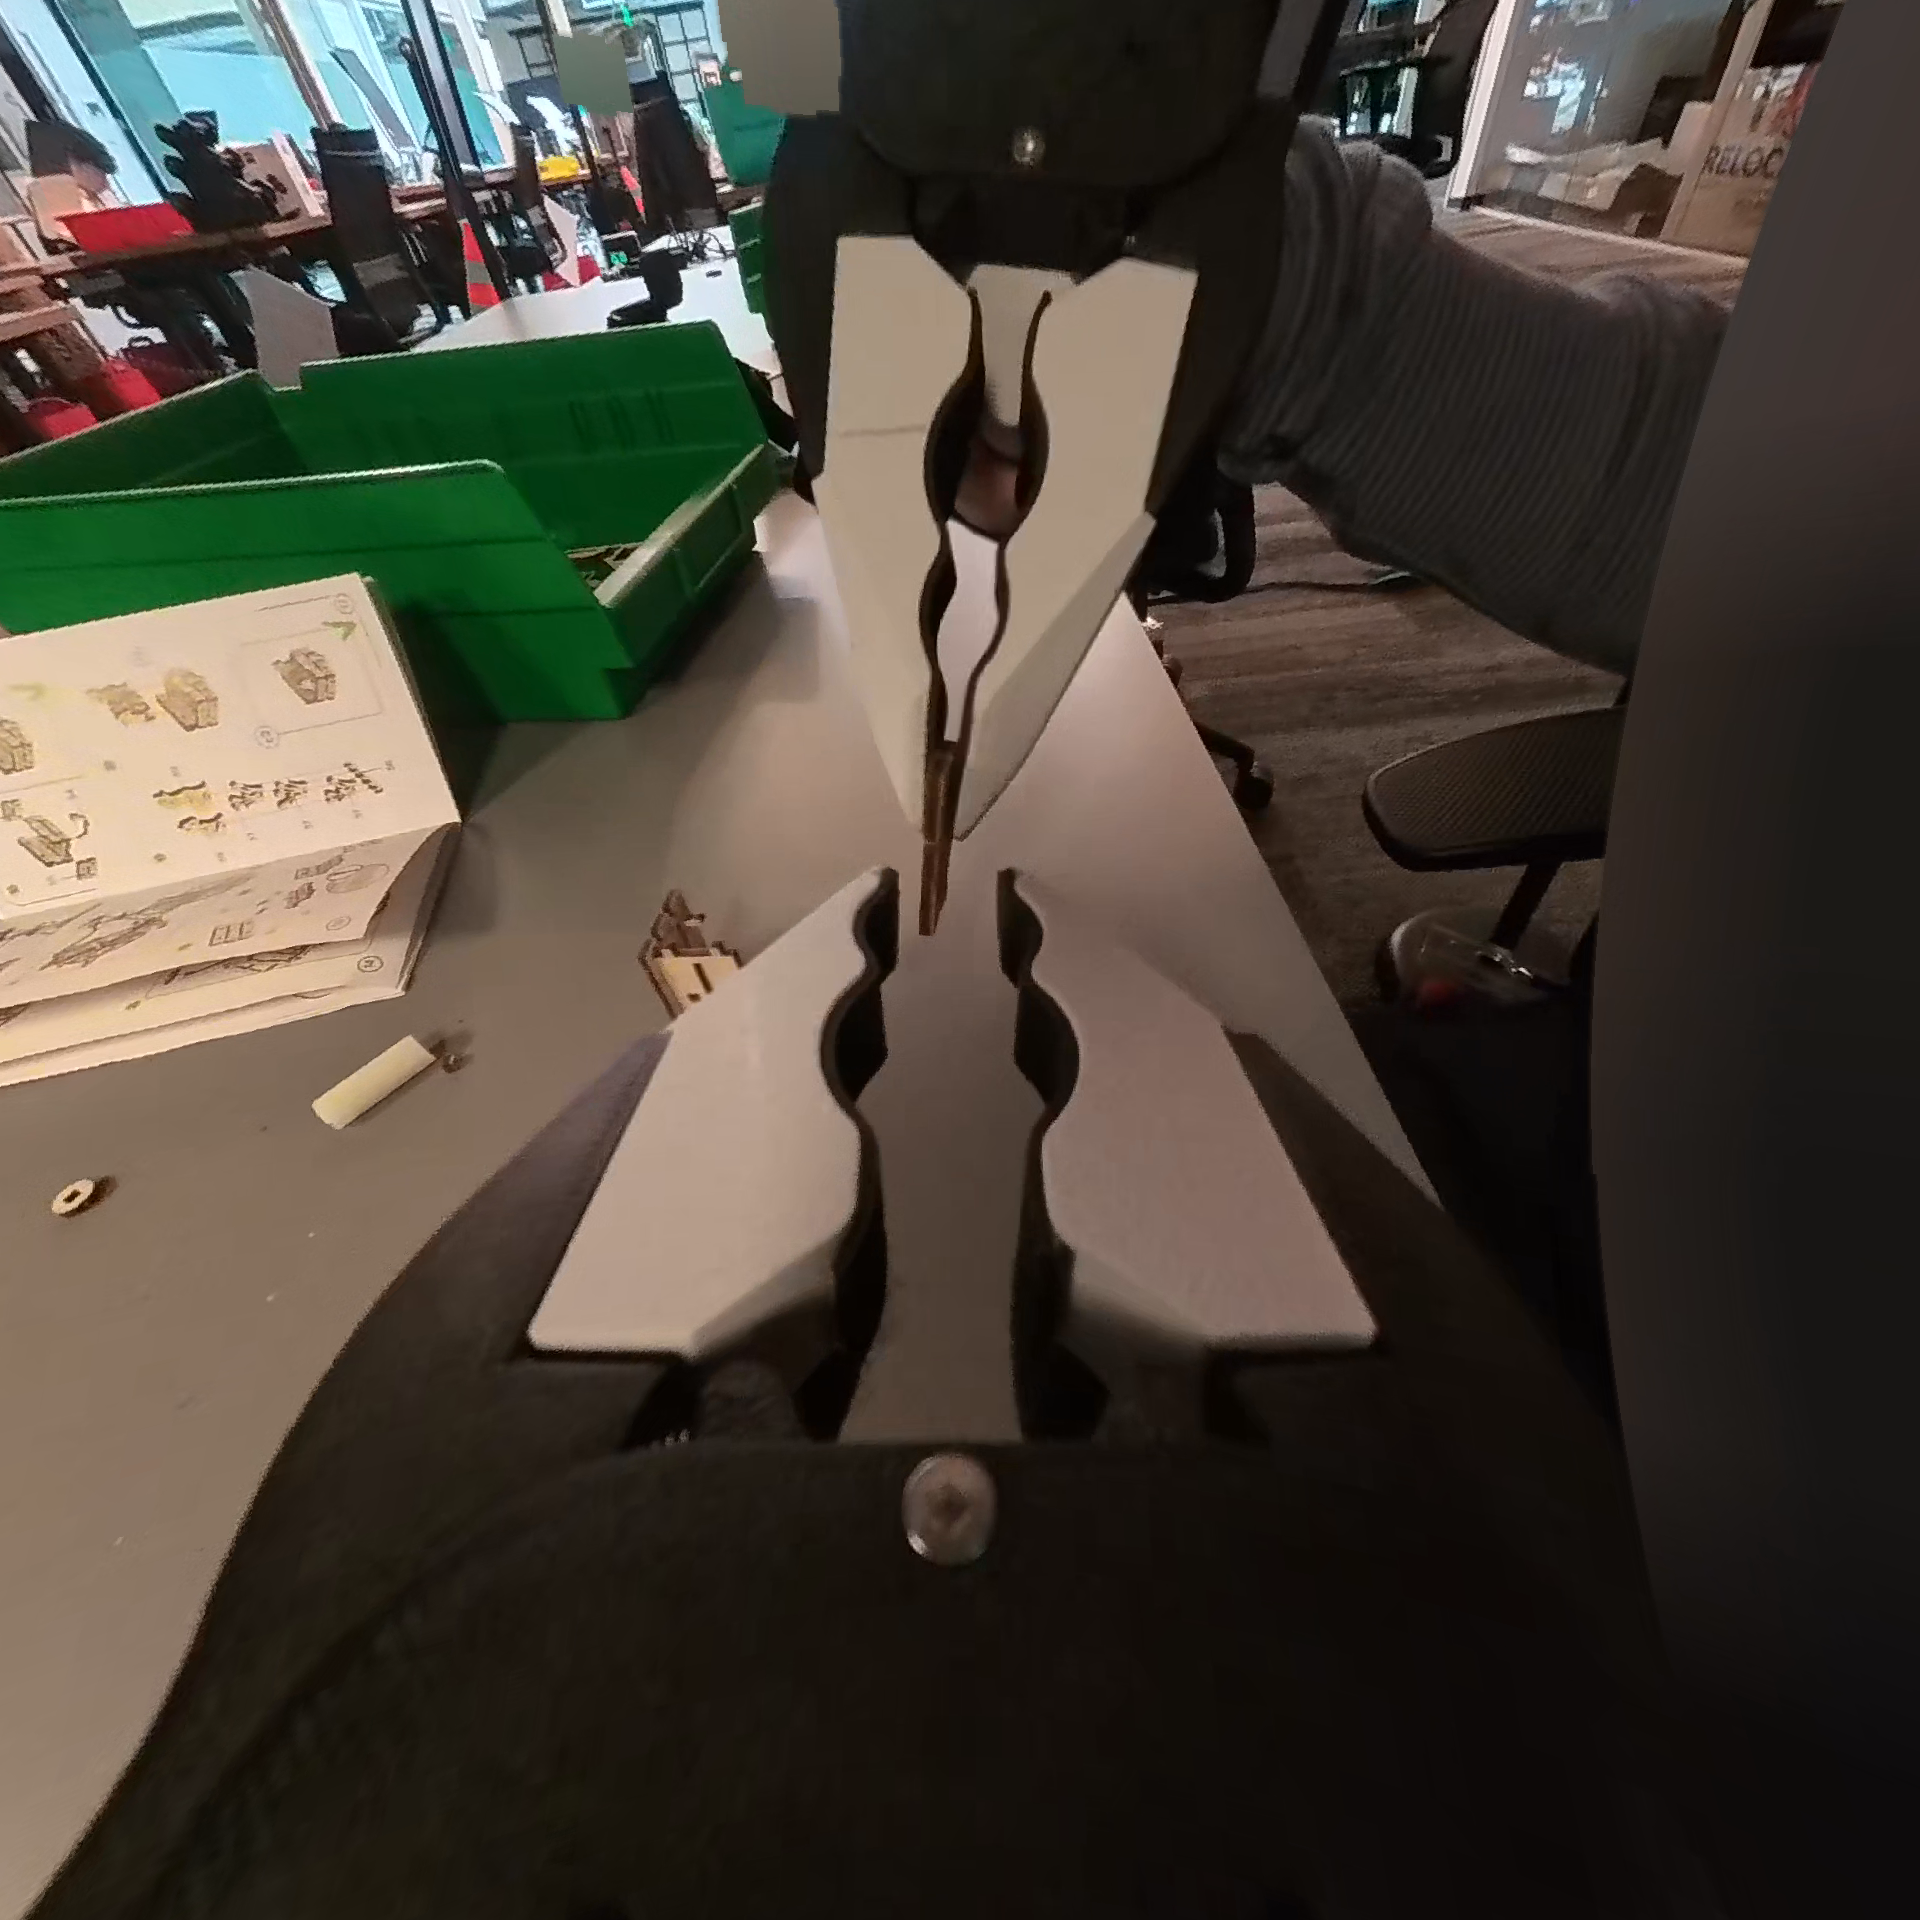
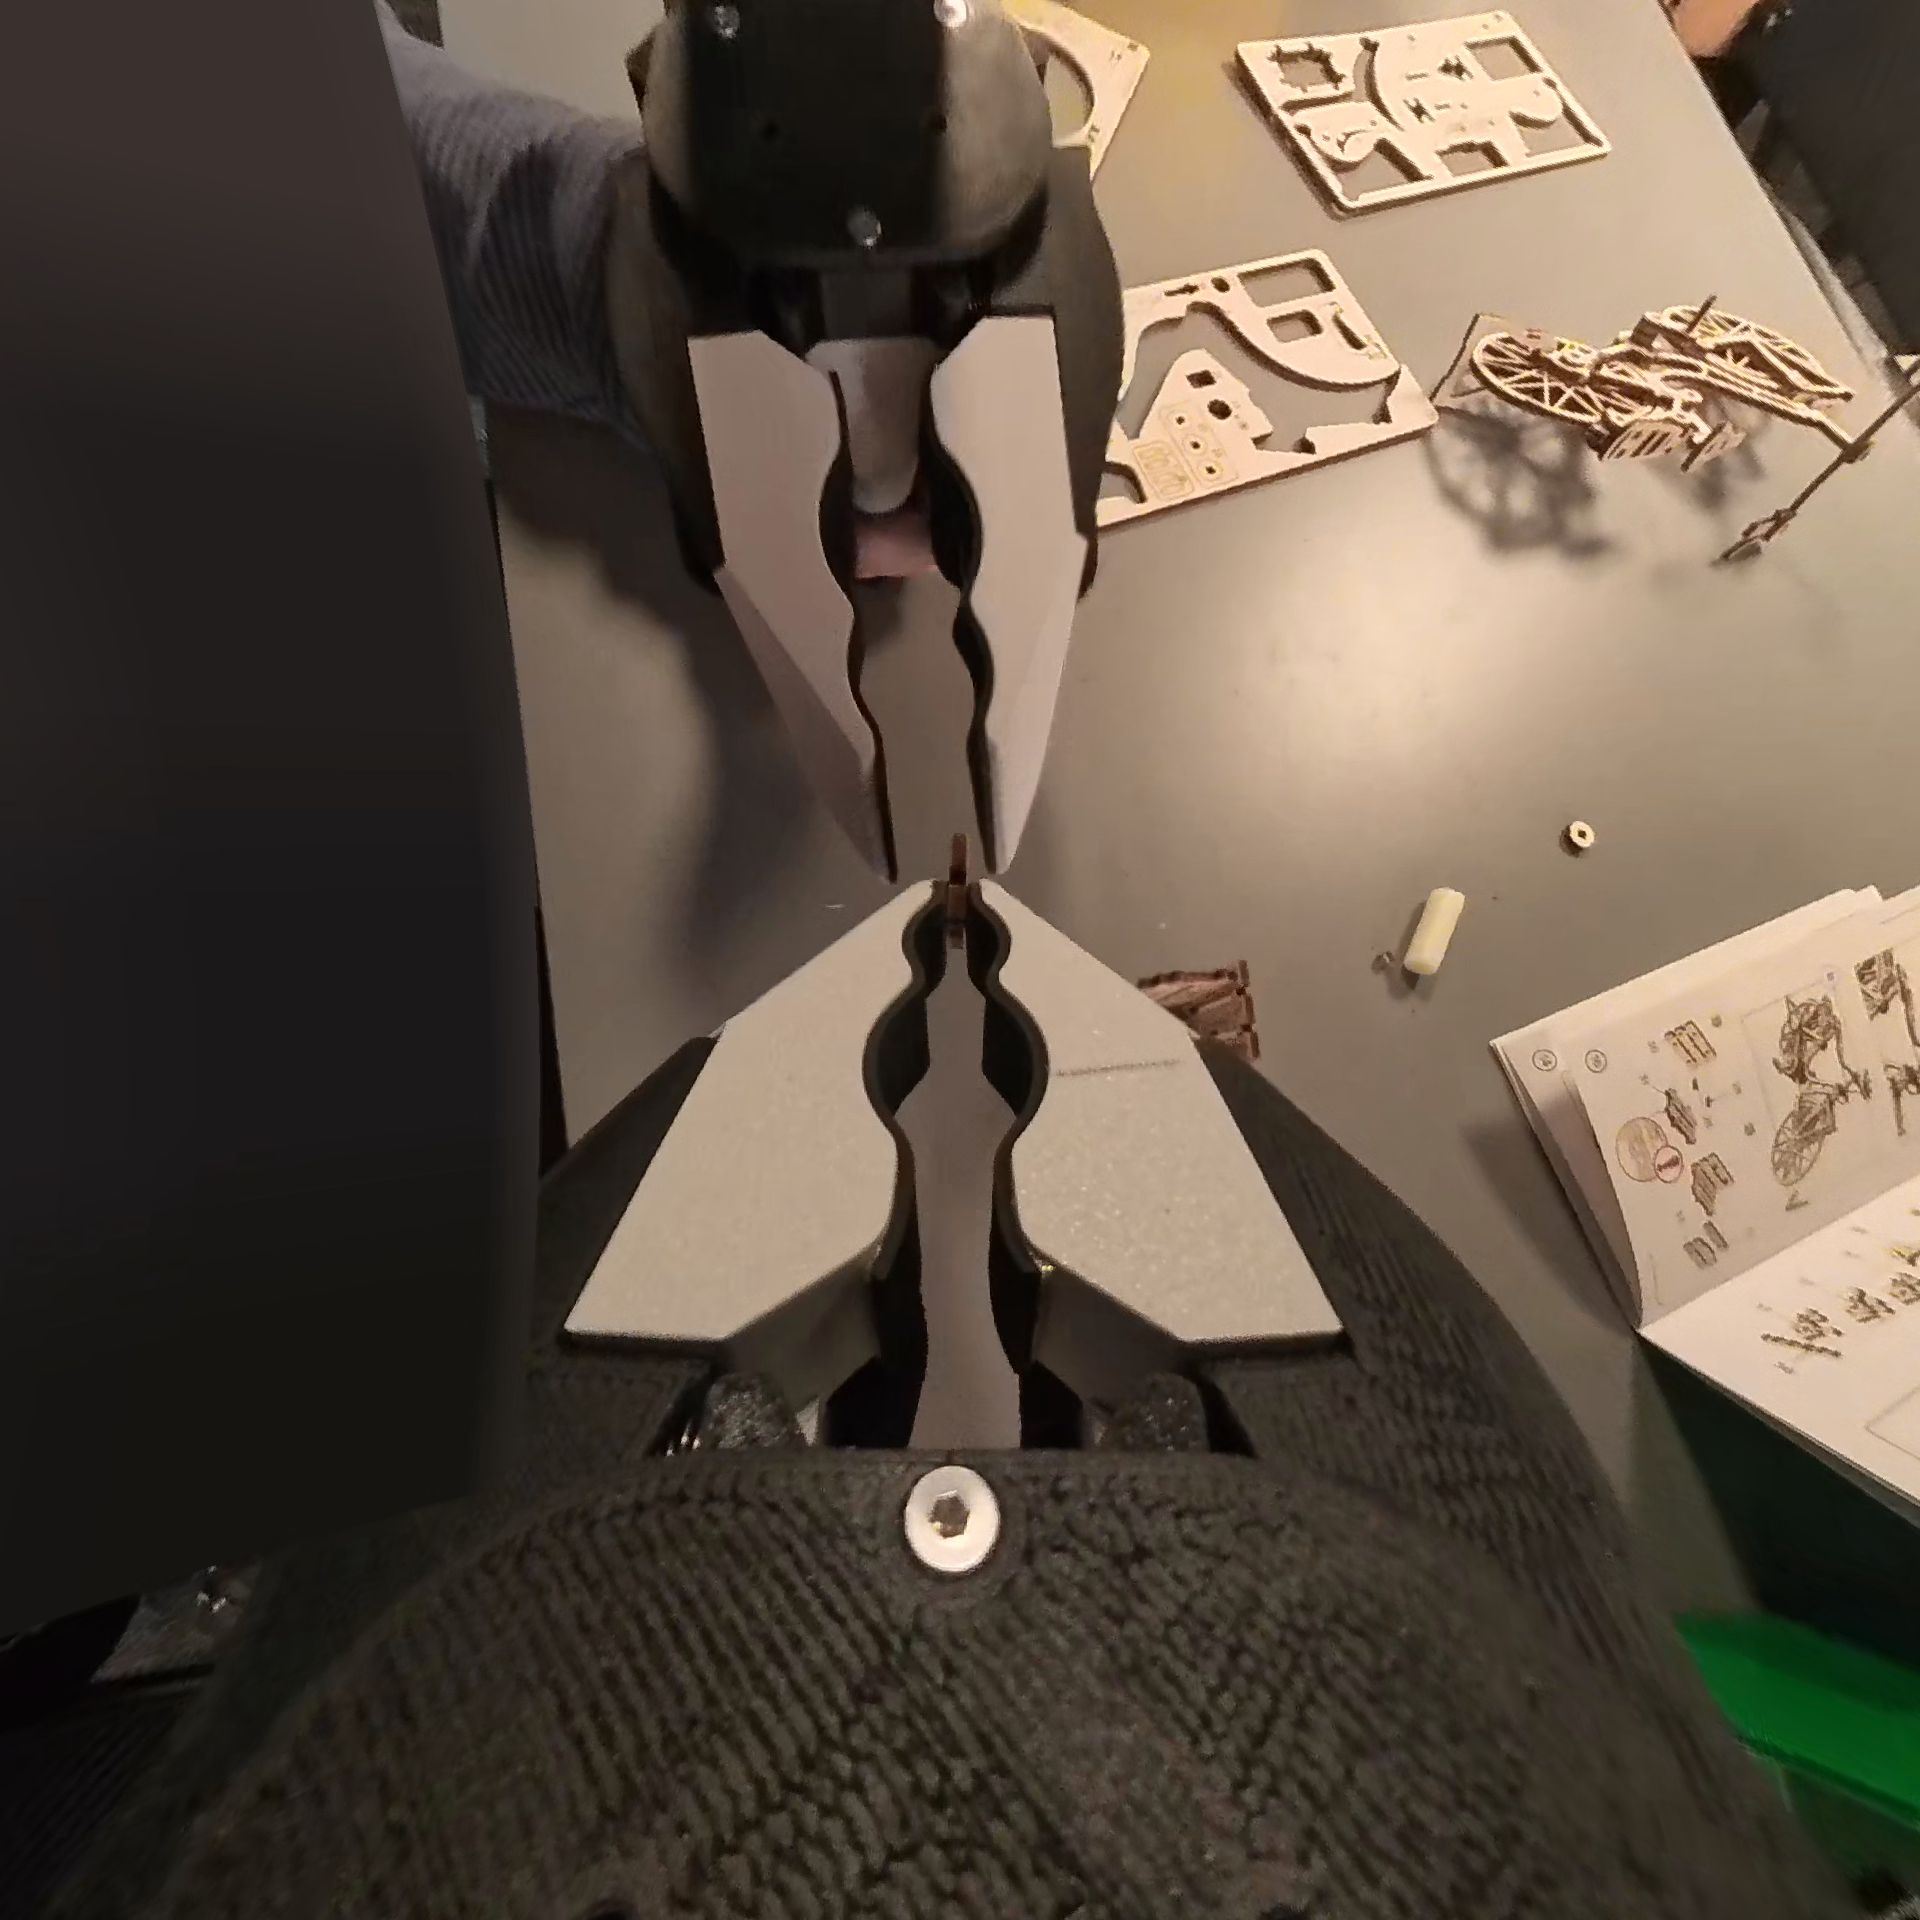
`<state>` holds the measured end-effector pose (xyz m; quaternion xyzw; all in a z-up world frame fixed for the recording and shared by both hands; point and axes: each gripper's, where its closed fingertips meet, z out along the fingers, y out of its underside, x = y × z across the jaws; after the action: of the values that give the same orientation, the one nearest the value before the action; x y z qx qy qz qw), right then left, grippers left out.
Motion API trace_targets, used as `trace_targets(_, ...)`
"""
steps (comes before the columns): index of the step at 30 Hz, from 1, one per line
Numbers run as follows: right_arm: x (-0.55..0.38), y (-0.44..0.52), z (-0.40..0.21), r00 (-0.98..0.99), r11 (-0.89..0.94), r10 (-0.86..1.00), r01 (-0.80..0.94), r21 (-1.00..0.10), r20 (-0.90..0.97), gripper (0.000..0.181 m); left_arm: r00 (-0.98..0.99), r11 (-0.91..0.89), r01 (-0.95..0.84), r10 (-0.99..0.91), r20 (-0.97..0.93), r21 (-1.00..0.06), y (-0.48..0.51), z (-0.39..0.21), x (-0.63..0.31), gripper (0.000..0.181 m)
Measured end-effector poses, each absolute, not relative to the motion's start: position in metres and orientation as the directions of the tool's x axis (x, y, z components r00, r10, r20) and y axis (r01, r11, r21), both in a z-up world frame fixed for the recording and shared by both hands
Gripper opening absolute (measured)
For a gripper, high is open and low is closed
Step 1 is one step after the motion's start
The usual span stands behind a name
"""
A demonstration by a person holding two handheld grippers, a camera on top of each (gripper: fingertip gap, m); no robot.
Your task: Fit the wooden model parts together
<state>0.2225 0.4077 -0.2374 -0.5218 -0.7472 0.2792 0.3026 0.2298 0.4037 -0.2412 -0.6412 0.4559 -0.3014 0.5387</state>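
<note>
My right gripper (image 2: 958,896) is shut on a small thin flat wooden part (image 2: 957,857) that sticks out past its tips. In the left wrist view it comes down from the top (image 1: 940,810) with the wooden part (image 1: 932,894) edge-on. My left gripper (image 1: 944,881) is open and empty, facing the right one tip to tip. The part's free end sits in the gap between the left fingertips, touching neither. In the right wrist view the open left gripper (image 2: 940,862) hangs from the top. Both are above the grey table (image 1: 260,1299).
A small wooden sub-assembly (image 1: 686,961) lies just left of the grippers. A white stick (image 1: 369,1081), a ring (image 1: 81,1195), an instruction booklet (image 1: 187,779) and green bins (image 1: 416,499) lie to the left. Punched wooden sheets (image 2: 1247,384) and a wheeled wooden model (image 2: 1662,384) lie beyond. The grippers are tip to tip, or close to it.
</note>
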Motion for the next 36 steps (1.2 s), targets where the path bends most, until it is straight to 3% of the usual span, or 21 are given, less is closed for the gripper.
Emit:
trace_targets(9,0.219,0.398,-0.234,-0.308,0.304,0.940,0.577,-0.758,0.143,0.002,0.375,0.007,-0.297,-0.919,-0.123,-0.955,0.400,-0.246,0.233,0.001)
trace_targets(15,0.220,0.404,-0.238,-0.258,0.203,0.964,0.550,-0.810,0.066,0.018,0.390,0.013,-0.271,-0.912,-0.122,-0.962,0.402,-0.242,0.232,0.001)
trace_targets(36,0.220,0.405,-0.215,-0.269,0.029,0.961,0.347,-0.937,-0.070,0.005,0.386,-0.005,-0.215,-0.919,-0.080,-0.976,0.403,-0.236,0.230,0.001)
